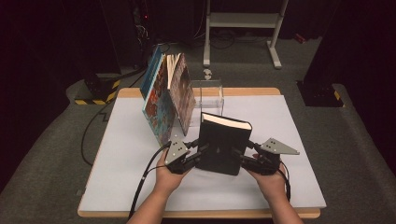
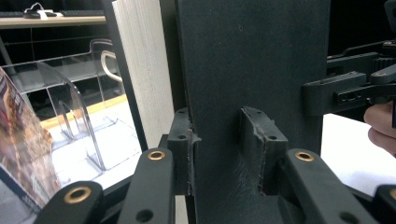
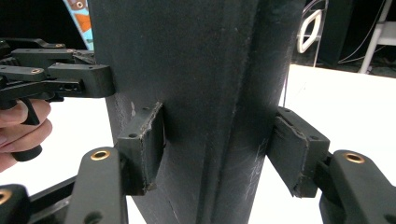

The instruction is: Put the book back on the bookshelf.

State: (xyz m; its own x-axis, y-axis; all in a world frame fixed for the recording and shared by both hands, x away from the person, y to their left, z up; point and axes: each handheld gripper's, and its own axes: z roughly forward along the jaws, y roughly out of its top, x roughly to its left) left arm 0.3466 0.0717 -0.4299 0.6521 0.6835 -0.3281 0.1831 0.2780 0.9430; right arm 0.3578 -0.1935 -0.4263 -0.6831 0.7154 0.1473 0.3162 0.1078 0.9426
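- A person holds a black book (image 1: 221, 144) up with two grippers, near the front middle of the white table (image 1: 289, 140).
- The book stands tall. Its long side points up and down, and its white page edges face up and a bit to the far side.
- The left gripper (image 1: 198, 150) bites the left edge of the book. In the left gripper view, both pads (image 2: 182, 149) press flat on the cover, so it is closed on the book.
- The right gripper (image 1: 239, 155) bites the right edge. In the right gripper view, the left pad (image 3: 144, 149) touches the cover; the other pad sits close by the spine, and I judge that it grips too.
- The book is right between the two grippers, so neither hand is nearer. Each one has one side.
- Far and to the left, colorful books (image 1: 161, 100) lean on each other in a row. The nearest is a brown one (image 1: 183, 93).
- A clear plastic stand (image 1: 210, 95) sits just behind the black book, on the right of the leaning row.
- I think the next move is to carry the black book away from the person and a bit left, to stand it by the row.
- Both hands should move together, or the book may twist and slip.
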